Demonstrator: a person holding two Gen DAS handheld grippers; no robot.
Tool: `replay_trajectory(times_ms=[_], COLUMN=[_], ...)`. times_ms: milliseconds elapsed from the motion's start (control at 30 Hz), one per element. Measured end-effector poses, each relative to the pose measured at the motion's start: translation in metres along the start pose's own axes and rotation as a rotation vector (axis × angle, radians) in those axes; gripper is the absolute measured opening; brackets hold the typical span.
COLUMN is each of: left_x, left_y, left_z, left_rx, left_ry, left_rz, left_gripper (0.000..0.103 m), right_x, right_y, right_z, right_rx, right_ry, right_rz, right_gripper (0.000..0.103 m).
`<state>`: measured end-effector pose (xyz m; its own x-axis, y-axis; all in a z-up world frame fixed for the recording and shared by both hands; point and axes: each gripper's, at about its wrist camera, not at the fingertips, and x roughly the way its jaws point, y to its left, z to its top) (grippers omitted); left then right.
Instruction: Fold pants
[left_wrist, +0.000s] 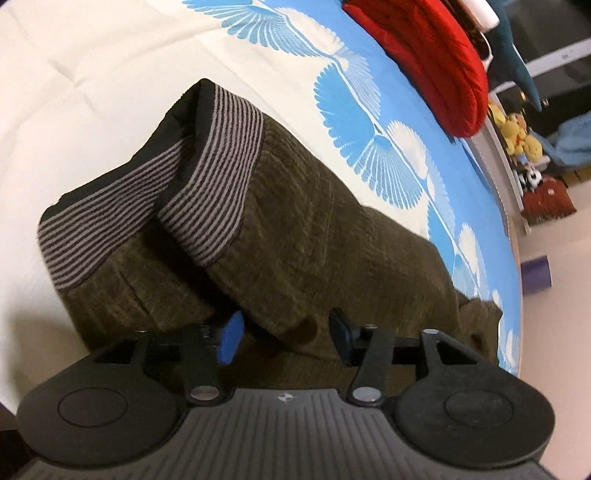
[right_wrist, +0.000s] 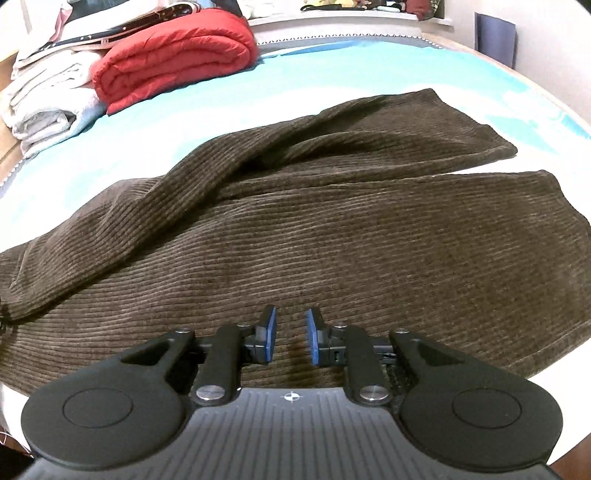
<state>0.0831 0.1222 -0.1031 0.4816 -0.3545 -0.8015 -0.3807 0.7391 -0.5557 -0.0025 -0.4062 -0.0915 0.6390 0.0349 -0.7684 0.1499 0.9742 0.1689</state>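
Brown corduroy pants (left_wrist: 314, 229) lie on the bed, the waist end turned so its grey-and-black striped waistband lining (left_wrist: 218, 166) shows. My left gripper (left_wrist: 286, 332) hovers just over the near edge of the waist part, open, its blue pads apart with a fold of cloth below them. In the right wrist view the two legs of the pants (right_wrist: 332, 236) stretch away across the bed, the far leg creased. My right gripper (right_wrist: 291, 334) sits low over the near leg, its pads a narrow gap apart with nothing pinched between them.
The bedspread (left_wrist: 369, 122) is white with blue fan patterns. A folded red quilt (right_wrist: 173, 55) and a stack of pale towels (right_wrist: 48, 103) lie at the far left of the bed. Plush toys (left_wrist: 517, 136) and a purple block (left_wrist: 535, 275) sit beyond the bed's edge.
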Motion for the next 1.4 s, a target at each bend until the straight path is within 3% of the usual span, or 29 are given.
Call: replay_trajectory(times_ms=[167,200,233,267,333,467,667,833,933,1033,1133,1267,1400], left_x=[0.01,0.011,0.011,0.009,0.0,-0.012,0.018,0.022,0.023,0.025,0.028,0.026,0.026], left_y=[-0.004,-0.005,-0.006,-0.008,-0.015,-0.036,-0.021,-0.025,-0.022,-0.02,-0.021,-0.022,-0.022], left_z=[0.007,0.008,0.01,0.012,0.013,0.013,0.016,0.017,0.018,0.022,0.023,0.019,0.019], left_rx=[-0.014,-0.005,0.006,0.031,0.084,0.194,0.102,0.141,0.142,0.127,0.139,0.173,0.169], left_ry=[-0.004,-0.017,-0.029,-0.053,-0.114,-0.242,-0.067,-0.066,-0.059,-0.051,-0.052,-0.06,-0.055], left_rz=[0.051,0.081,0.106,0.134,0.143,0.179,0.25,0.257,0.249,0.237,0.24,0.247,0.239], left_gripper=[0.058,0.05,0.026,0.016,0.011,0.011,0.016,0.016,0.016,0.016,0.016,0.016,0.016], right_x=[0.013,0.015,0.018,0.021,0.025,0.03,0.019,0.02,0.042,0.069,0.107,0.154,0.193], right_y=[-0.002,-0.002,-0.002,-0.002,-0.002,-0.002,-0.008,-0.029,-0.044,-0.057,-0.069,-0.085,-0.092], right_z=[0.002,0.002,0.002,0.002,0.003,0.006,0.027,0.072,0.11,0.145,0.179,0.199,0.199], right_rx=[0.005,0.009,0.01,0.009,0.008,0.013,0.064,0.157,0.219,0.302,0.392,0.564,0.67], right_ry=[0.024,0.03,0.039,0.045,0.054,0.051,-0.07,-0.168,-0.162,-0.145,-0.12,-0.098,-0.058], right_rz=[-0.009,-0.01,-0.014,-0.018,-0.021,-0.029,-0.019,0.047,0.072,0.093,0.086,0.033,0.018], right_gripper=[0.023,0.023,0.023,0.023,0.023,0.023,0.021,0.02,0.021,0.028,0.043,0.05,0.05])
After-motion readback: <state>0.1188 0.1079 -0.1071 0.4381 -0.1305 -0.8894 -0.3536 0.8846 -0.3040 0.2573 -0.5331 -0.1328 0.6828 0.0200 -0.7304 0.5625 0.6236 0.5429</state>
